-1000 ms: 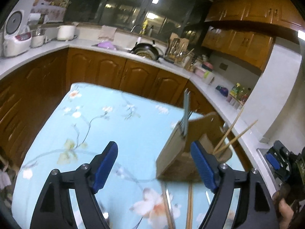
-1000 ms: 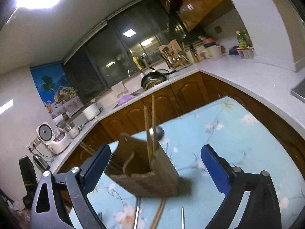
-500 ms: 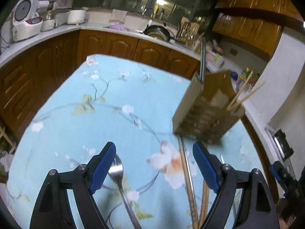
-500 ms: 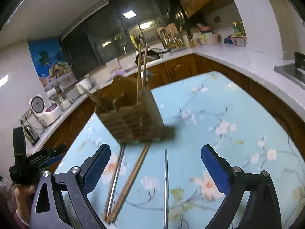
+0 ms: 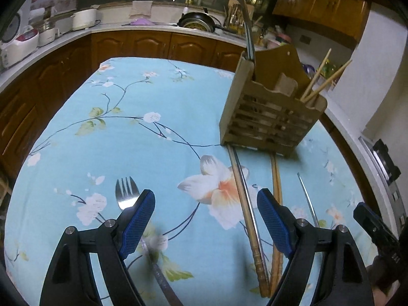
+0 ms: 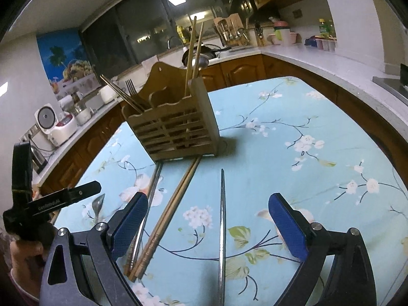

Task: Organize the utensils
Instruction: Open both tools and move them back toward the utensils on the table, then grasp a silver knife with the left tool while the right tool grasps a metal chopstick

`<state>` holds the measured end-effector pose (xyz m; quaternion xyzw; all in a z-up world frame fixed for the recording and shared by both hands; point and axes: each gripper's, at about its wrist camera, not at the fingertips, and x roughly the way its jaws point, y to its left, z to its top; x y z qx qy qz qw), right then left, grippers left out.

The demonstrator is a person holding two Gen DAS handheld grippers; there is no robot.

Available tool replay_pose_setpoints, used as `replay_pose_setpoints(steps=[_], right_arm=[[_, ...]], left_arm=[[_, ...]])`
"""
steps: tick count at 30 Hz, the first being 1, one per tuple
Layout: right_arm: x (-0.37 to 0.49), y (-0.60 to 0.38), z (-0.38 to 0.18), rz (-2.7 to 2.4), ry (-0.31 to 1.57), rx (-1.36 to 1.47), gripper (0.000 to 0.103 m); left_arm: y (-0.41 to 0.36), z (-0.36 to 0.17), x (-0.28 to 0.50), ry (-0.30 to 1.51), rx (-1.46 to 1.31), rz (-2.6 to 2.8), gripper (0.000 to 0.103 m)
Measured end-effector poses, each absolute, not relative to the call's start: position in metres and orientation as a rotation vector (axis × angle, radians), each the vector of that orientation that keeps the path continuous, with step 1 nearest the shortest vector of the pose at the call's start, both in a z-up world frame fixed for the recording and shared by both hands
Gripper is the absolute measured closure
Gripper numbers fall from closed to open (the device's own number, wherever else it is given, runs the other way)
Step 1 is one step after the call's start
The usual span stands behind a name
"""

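A slatted wooden utensil holder (image 5: 270, 117) (image 6: 176, 125) stands on the floral blue tablecloth (image 5: 142, 137). It holds two wooden chopsticks (image 6: 193, 51), a metal chopstick pair and a fork (image 6: 130, 88). On the cloth lie a metal fork (image 5: 125, 193), a metal chopstick pair (image 5: 244, 193) (image 6: 148, 204), a wooden chopstick pair (image 5: 276, 204) (image 6: 168, 216) and a single metal chopstick (image 5: 307, 199) (image 6: 222, 224). My left gripper (image 5: 206, 214) is open and empty, beside the fork. My right gripper (image 6: 207, 219) is open and empty above the single metal chopstick.
Wooden cabinets and a white counter (image 5: 63, 35) ring the table. On the counter stand a rice cooker (image 6: 57, 125), a pan (image 5: 196, 21) and a knife rack (image 6: 229, 29). The left gripper's body (image 6: 51, 201) shows in the right wrist view.
Both grippers have dropped lower and tilted down toward the cloth. The loose fork and chopsticks now lie close in front of the fingers. Both stay open.
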<state>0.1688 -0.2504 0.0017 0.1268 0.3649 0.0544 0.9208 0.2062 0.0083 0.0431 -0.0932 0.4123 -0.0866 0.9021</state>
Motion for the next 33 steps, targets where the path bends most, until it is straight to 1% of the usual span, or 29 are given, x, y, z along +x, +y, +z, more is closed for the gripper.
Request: replay_pose_setpoints(steps=[2, 4, 5, 6, 7, 8, 9, 10, 11, 14, 16, 18, 20, 22, 24, 26, 30, 31, 32, 33], right_arm=[[0.172, -0.250, 0.000, 0.107, 0.763, 0.252, 0.012], [0.177, -0.250, -0.004, 0.107, 0.784, 0.245, 0.023], [0.180, -0.249, -0.005, 0.105, 0.797, 0.239, 0.026], [0.183, -0.249, -0.006, 0.103, 0.808, 0.232, 0.031], [0.185, -0.248, -0.007, 0.100, 0.816, 0.225, 0.034], [0.189, -0.247, -0.009, 0.100, 0.825, 0.218, 0.035], [0.192, -0.247, -0.010, 0.102, 0.833, 0.213, 0.038], [0.196, -0.246, -0.011, 0.103, 0.843, 0.206, 0.042], [0.198, -0.245, -0.012, 0.104, 0.849, 0.202, 0.044], [0.207, -0.244, -0.017, 0.107, 0.868, 0.193, 0.046], [0.211, -0.243, -0.019, 0.107, 0.879, 0.190, 0.051], [0.216, -0.243, -0.023, 0.107, 0.891, 0.188, 0.055], [0.222, -0.244, -0.028, 0.108, 0.905, 0.188, 0.060], [0.227, -0.245, -0.031, 0.109, 0.916, 0.187, 0.064], [0.232, -0.245, -0.035, 0.108, 0.929, 0.183, 0.068], [0.237, -0.245, -0.039, 0.105, 0.942, 0.174, 0.071], [0.246, -0.243, -0.048, 0.093, 0.972, 0.155, 0.078], [0.248, -0.242, -0.051, 0.092, 0.985, 0.149, 0.081], [0.251, -0.241, -0.056, 0.093, 1.006, 0.143, 0.081], [0.252, -0.240, -0.057, 0.092, 0.996, 0.131, 0.084]], left_arm=[[0.007, 0.042, 0.210, 0.863, -0.187, -0.180, 0.022], [0.005, 0.040, 0.219, 0.865, -0.188, -0.185, 0.022], [0.003, 0.041, 0.223, 0.866, -0.187, -0.189, 0.022], [0.002, 0.041, 0.226, 0.869, -0.183, -0.191, 0.023], [0.000, 0.040, 0.232, 0.873, -0.178, -0.191, 0.026], [-0.001, 0.040, 0.236, 0.879, -0.173, -0.195, 0.028], [-0.003, 0.039, 0.241, 0.884, -0.170, -0.199, 0.030], [-0.005, 0.038, 0.247, 0.891, -0.166, -0.204, 0.034], [-0.007, 0.037, 0.252, 0.899, -0.160, -0.209, 0.037], [-0.015, 0.031, 0.273, 0.923, -0.146, -0.221, 0.041], [-0.020, 0.027, 0.284, 0.932, -0.137, -0.224, 0.041], [-0.027, 0.023, 0.296, 0.943, -0.117, -0.226, 0.046], [-0.035, 0.016, 0.307, 0.963, -0.100, -0.233, 0.054], [-0.043, 0.008, 0.318, 0.981, -0.085, -0.234, 0.058], [-0.049, 0.000, 0.327, 0.997, -0.068, -0.236, 0.065], [-0.053, -0.008, 0.334, 1.018, -0.059, -0.236, 0.077], [-0.060, -0.014, 0.340, 1.001, -0.019, -0.239, 0.083], [-0.062, -0.015, 0.339, 0.999, -0.014, -0.247, 0.089], [-0.064, -0.017, 0.337, 0.996, 0.002, -0.257, 0.094], [-0.066, -0.018, 0.335, 0.991, 0.019, -0.261, 0.095]])
